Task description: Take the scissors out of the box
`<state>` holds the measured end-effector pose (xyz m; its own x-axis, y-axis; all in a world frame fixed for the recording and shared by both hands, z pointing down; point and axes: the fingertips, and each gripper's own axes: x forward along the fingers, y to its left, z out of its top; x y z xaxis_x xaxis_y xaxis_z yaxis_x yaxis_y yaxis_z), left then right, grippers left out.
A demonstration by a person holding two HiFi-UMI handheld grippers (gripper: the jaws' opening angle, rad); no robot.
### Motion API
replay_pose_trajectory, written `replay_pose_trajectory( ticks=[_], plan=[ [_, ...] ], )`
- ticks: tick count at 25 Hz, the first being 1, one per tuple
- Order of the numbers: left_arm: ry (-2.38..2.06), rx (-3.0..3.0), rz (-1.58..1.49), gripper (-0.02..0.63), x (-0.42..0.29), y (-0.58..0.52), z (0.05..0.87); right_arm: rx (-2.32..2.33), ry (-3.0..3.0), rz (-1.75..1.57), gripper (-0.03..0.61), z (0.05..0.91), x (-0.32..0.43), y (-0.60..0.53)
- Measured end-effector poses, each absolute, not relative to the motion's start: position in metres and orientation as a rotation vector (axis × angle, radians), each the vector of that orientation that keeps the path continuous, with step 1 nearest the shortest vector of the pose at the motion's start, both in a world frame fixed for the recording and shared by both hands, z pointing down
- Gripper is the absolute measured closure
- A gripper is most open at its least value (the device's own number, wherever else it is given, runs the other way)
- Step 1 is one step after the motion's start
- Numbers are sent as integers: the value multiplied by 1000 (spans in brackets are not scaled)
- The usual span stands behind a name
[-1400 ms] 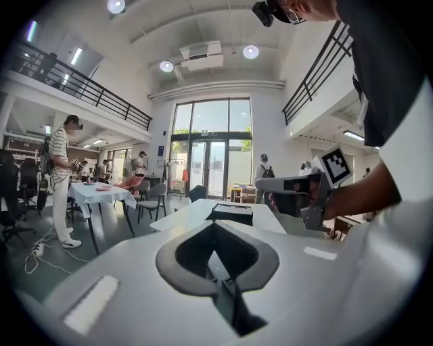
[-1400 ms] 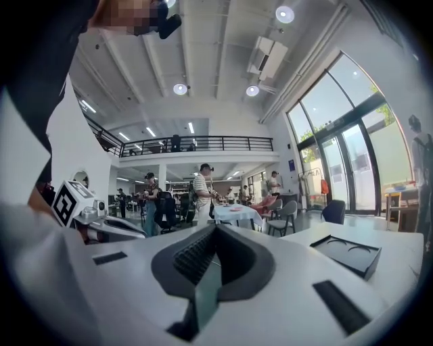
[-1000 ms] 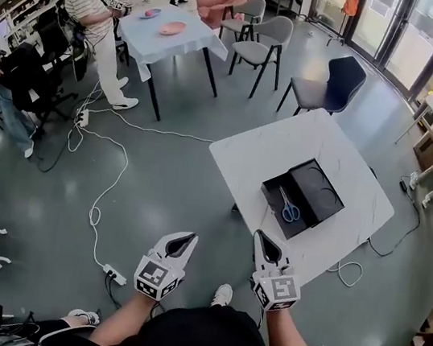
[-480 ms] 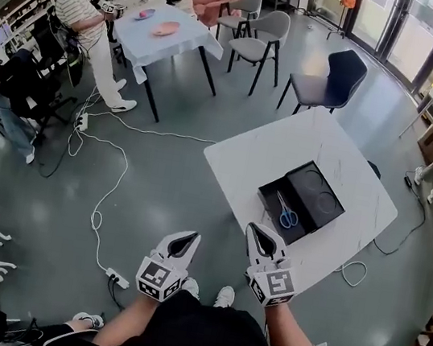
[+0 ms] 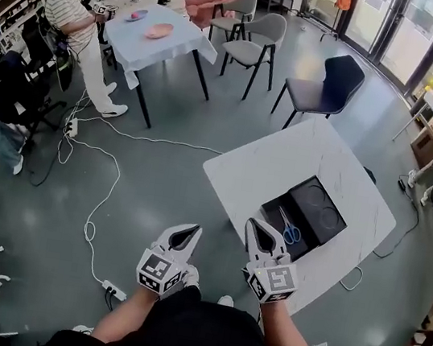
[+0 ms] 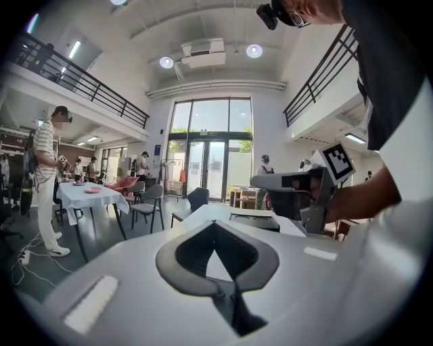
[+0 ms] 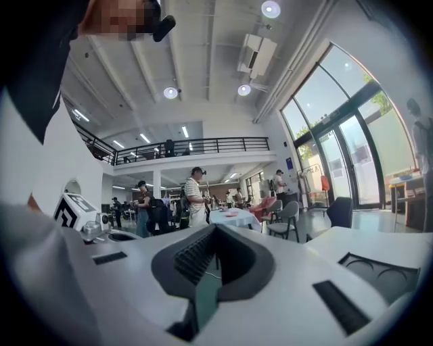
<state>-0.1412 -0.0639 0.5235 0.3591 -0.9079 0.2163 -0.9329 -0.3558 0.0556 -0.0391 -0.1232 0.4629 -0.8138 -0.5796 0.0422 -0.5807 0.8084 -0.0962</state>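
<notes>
Two pairs of tongs are held out low in front of the person, and both are closed on nothing. The left tongs (image 5: 184, 231) and the right tongs (image 5: 258, 225) each have their tips pressed together, with only a leaf-shaped hollow behind the tips.

Over the last second the person has walked forward. The right tongs, which hung over bare floor, now seem to reach over the near-left edge of the white table (image 5: 272, 157). The left tongs remain over the floor just short of that edge. The approach looks nearly done, with opening the tongs and reaching in yet to come.

Beyond the right tongs, toward the table's near-right edge, the black box (image 5: 325, 200) lies open. The blue-handled scissors (image 5: 289, 227) lie flat in its nearer half, untouched, with the blades pointing away from the person. The farther half shows two round hollows. Nothing stands between the tongs and the box.

Further off, a dark chair (image 5: 329, 80) stands past the table's far corner, and a white cable (image 5: 100, 190) trails across the floor to the left. A cloth-covered table (image 5: 160, 37), grey chairs (image 5: 255, 32) and a standing person in a striped shirt (image 5: 70, 19) are well away.
</notes>
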Motion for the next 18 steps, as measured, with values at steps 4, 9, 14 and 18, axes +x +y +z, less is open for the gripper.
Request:
replay_pose_trajectory(
  ticks=[4,9,14,18],
  plan=[
    [-1638,2485,217,604,-161,-88,518,1005,-2968,149,571,457,-58,-143],
    [-1588,2528,212,604,-181,-110,518,1069,-2918,130,572,465,-73,-158],
    [-1507,2565,218,604,-190,-124,525,1128,-2840,125,572,482,-76,-162],
    [-1430,2615,235,604,-184,-134,528,1192,-2760,124,571,494,-63,-162]
  ],
)
